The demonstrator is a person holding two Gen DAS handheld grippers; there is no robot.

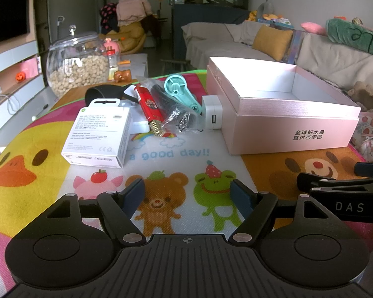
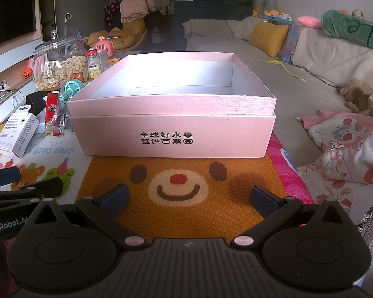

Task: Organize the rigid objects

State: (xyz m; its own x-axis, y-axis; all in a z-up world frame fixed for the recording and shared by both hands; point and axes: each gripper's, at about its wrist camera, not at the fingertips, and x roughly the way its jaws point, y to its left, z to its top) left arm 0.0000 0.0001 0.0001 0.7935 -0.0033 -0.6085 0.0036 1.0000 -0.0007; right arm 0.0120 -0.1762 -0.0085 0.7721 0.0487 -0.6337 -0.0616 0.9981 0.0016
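Note:
An open pink box (image 1: 293, 121) (image 2: 171, 134) stands on the cartoon mat, empty inside. To its left lies a cluster: a white cable carton (image 1: 99, 134) (image 2: 16, 131), a red tube (image 1: 149, 106) (image 2: 51, 106), a clear bag with black parts (image 1: 176, 109), a teal plastic tool (image 1: 184, 92) (image 2: 70, 89), a white charger (image 1: 212, 115) against the box wall, and a black object (image 1: 99, 94). My left gripper (image 1: 187, 193) is open, low over the mat in front of the cluster. My right gripper (image 2: 187, 197) is open, facing the box's front wall. Neither holds anything.
A glass jar of nuts (image 1: 78, 67) (image 2: 59, 67) and small bottles stand behind the cluster. A sofa (image 2: 286, 57) with cushions and a floral cloth (image 2: 348, 149) lies right of the table. The right gripper's body (image 1: 348, 193) shows at the left view's right edge.

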